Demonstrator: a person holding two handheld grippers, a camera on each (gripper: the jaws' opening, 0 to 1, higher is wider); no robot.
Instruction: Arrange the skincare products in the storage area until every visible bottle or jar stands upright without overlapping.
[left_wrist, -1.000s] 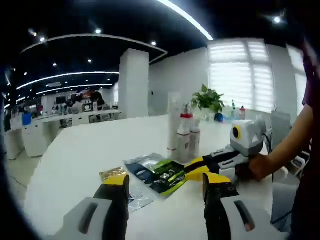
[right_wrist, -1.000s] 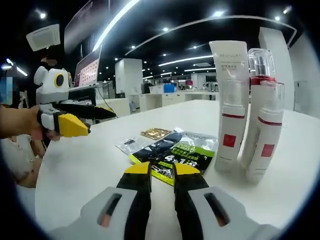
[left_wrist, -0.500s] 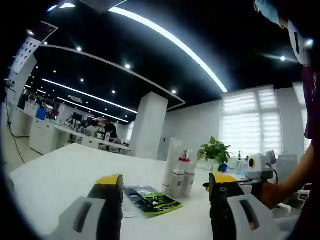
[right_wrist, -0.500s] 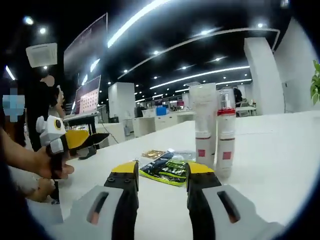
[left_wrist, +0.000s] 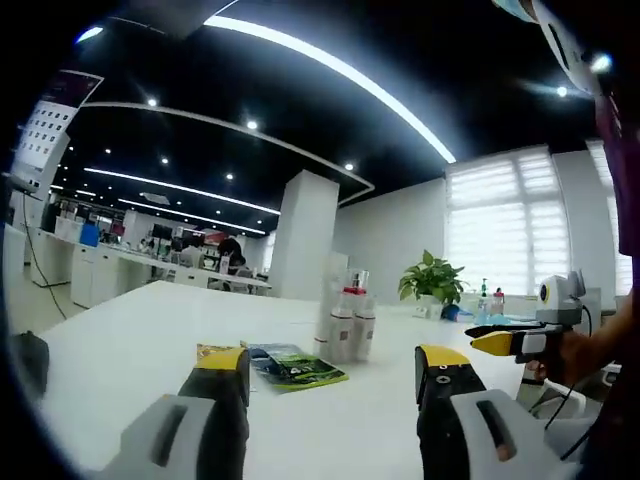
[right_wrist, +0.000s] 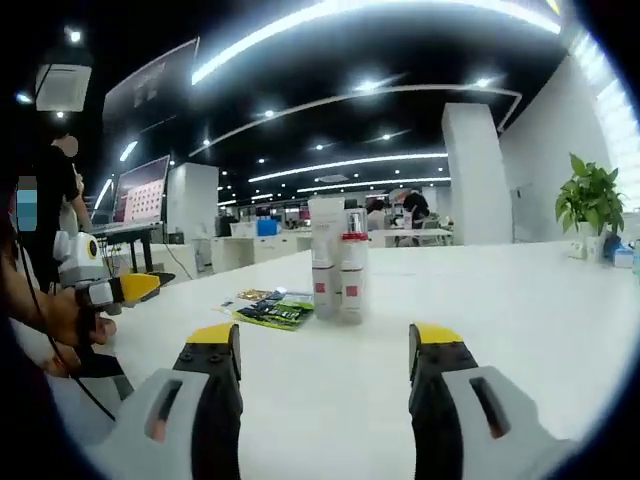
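Observation:
A tight cluster of white skincare bottles (left_wrist: 342, 322) with red bands stands upright on the white table (left_wrist: 130, 350); it is made up of a tall tube and two pump bottles (right_wrist: 336, 268). Flat green and dark sachets (left_wrist: 291, 364) lie just left of them (right_wrist: 264, 308). My left gripper (left_wrist: 332, 372) is open and empty, well short of the bottles. My right gripper (right_wrist: 325, 345) is open too, with nothing between its jaws, and stands back from the cluster. The right gripper (left_wrist: 515, 338) shows at the right edge, held by a hand. The left gripper (right_wrist: 102, 288) shows at the left.
A potted plant (left_wrist: 430, 279) and small bottles stand at the far side of the table by the window; the plant (right_wrist: 590, 198) also shows at right. A dark object (left_wrist: 30, 362) lies at the table's left edge. Desks and people fill the background.
Both grippers have drawn back, so the bottles look smaller and farther. The right jaws went from nearly shut to wide open. Both views tilted up toward the ceiling.

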